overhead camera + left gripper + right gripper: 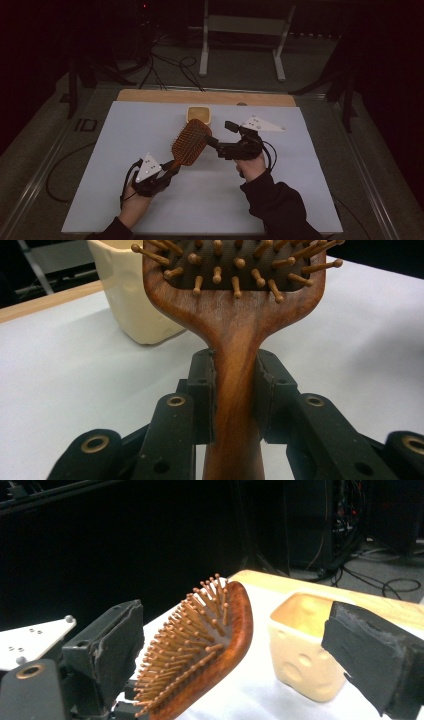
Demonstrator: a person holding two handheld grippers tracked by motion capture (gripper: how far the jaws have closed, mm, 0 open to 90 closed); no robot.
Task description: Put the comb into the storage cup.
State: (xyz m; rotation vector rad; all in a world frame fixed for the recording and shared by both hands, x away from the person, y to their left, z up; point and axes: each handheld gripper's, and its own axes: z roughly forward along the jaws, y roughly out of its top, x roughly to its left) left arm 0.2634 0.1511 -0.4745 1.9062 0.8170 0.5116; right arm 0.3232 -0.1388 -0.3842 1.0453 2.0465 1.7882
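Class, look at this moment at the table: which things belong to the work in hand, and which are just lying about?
In the work:
- wooden hairbrush, its handle clamped by the left hand-held gripper
- right hand-held gripper, jaws open, close beside the brush head

Lying about:
- cream cup, standing behind the brush
- white sheet covering the table
- cables on the floor beyond

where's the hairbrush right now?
In the high view the hairbrush is mid-table, handle clamped in the left gripper, head angled up toward the cream cup, with the open right gripper beside it.
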